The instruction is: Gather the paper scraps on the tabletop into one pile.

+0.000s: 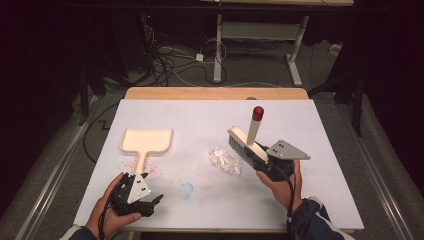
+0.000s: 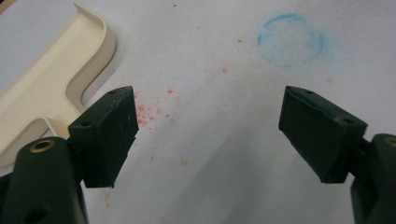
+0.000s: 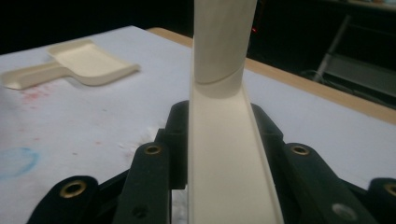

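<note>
Right gripper view: brush handle (image 3: 224, 154) between claw (image 3: 223, 140) jaws

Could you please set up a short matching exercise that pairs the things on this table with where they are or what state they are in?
Things:
1. brush
2. dustpan
3. crumpled foil
4. left gripper

States or places:
A. jaws open, nothing between them
B. lying flat on the table's left half
C. clamped by its cream handle in the right gripper
D. on the white sheet just left of the bristles

Pairs: 1-C, 2-B, 3-D, 4-A
</note>
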### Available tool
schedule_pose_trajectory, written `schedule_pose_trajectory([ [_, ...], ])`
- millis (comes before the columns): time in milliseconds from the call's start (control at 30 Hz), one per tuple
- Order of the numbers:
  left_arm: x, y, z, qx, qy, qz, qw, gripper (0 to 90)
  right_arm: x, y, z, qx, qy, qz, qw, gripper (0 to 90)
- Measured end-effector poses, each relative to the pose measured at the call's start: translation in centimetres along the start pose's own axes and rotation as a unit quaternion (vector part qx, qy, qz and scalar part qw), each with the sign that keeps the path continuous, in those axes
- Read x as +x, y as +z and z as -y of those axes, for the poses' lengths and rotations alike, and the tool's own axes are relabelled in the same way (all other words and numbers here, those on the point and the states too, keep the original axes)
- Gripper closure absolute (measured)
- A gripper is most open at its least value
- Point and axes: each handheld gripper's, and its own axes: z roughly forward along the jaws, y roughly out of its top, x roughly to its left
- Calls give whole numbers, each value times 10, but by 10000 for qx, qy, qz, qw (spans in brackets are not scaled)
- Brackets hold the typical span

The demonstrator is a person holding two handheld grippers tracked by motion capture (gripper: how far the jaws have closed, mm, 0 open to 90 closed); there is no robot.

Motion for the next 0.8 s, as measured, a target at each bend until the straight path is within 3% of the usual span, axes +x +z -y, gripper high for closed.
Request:
schedule_pose_trajectory([
  [167,0,1,0,24,22,18,10000,190,-9,15,15,363,146,562,9977,676],
  [267,-1,2,-1,27,24,29,10000,190,-7,23,23,589,283,746,9951,676],
  [467,-1,3,-1,37,23,46,10000,190,11,32,22,572,318,730,9952,677],
  [633,-1,3,-1,36,16,56,10000,190,28,46,16,576,207,875,9943,677],
  [800,-1,4,-1,35,-15,76,10000,190,38,57,12,464,246,911,9945,677],
])
